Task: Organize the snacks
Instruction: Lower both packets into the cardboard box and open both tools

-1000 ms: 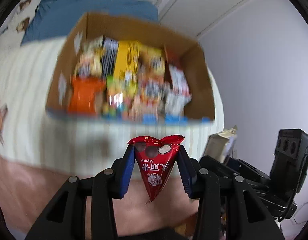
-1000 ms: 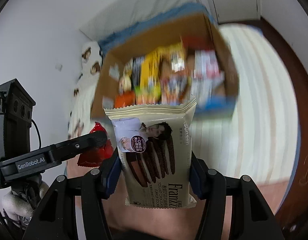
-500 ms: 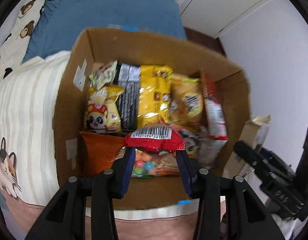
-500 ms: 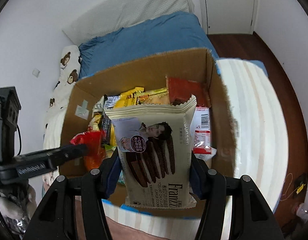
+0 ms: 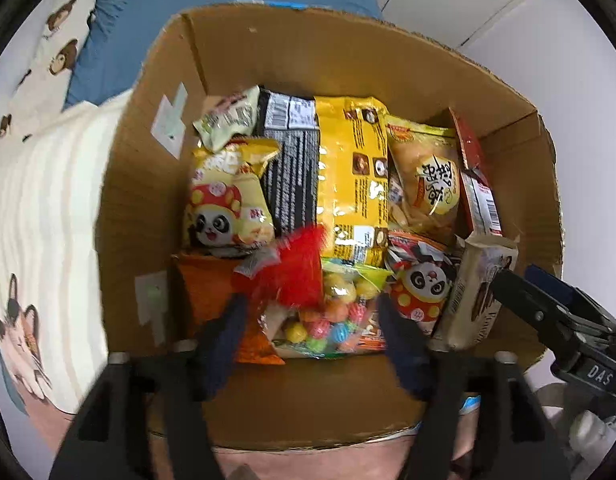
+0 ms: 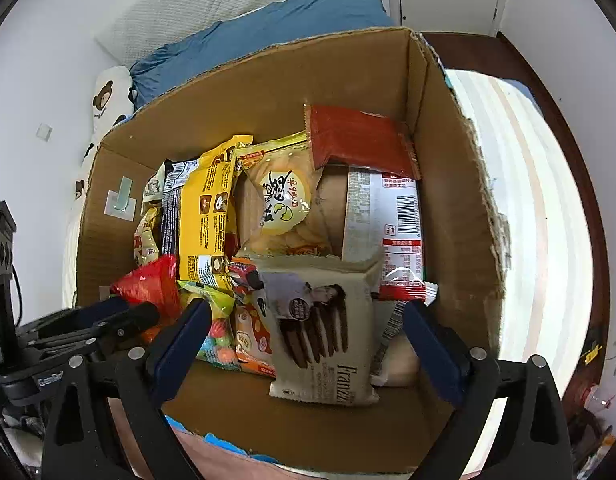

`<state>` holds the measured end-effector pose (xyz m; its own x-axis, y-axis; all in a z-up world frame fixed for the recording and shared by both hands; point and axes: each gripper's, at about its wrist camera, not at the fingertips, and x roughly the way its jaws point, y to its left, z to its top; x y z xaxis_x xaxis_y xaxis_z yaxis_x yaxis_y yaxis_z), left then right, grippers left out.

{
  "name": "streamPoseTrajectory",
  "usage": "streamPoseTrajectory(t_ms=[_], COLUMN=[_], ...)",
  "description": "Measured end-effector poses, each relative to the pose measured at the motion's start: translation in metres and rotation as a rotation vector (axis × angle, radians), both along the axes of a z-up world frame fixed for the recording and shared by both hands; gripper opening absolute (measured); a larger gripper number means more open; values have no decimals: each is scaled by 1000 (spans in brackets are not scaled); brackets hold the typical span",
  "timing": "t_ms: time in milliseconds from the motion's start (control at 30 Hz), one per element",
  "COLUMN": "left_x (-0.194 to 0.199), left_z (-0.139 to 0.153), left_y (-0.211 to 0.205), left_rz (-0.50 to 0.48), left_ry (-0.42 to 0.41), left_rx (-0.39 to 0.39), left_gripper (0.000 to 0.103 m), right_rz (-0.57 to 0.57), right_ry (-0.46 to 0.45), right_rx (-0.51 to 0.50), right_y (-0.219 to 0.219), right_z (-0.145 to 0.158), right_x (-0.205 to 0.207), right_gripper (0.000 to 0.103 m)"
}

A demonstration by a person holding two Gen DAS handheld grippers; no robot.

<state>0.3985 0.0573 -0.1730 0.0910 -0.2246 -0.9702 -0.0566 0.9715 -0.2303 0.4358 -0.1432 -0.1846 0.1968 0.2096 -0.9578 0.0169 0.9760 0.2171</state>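
Our left jaws point(image 5: 312, 320) are spread wide, pinching nothing. The red snack bag point(image 5: 296, 268) sits blurry just past them, on the other snacks in the cardboard box point(image 5: 148, 184). Our right jaws point(image 6: 304, 336) are spread wide too. The cream cookie pack point(image 6: 320, 328) lies between them without touching, down in the box, near the front wall

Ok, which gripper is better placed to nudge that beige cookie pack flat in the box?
Right. The beige cookie pack leans directly between the open right gripper's fingers, toward the right side of the cardboard box. The open left gripper sits over the candy-ball bag, farther left.
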Motion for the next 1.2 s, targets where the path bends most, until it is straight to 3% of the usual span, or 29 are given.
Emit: streamPoseTrajectory(t_ms=[200,633,1200], left_x=[-6,-36,-71], left_z=[13,40,86], left_y=[-1,-8,-12], left_rz=[-6,0,45], left_ry=[-63,-183,-311], left_rx=[64,176,160], left_gripper=[97,99,99], right_rz=[13,8,-19], right_ry=[-39,-128,-223], right_rx=[-53,-120,-123], right_y=[1,-10,-20], right_z=[16,44,79], right_x=[-10,-51,-84], right_gripper=[99,101,101])
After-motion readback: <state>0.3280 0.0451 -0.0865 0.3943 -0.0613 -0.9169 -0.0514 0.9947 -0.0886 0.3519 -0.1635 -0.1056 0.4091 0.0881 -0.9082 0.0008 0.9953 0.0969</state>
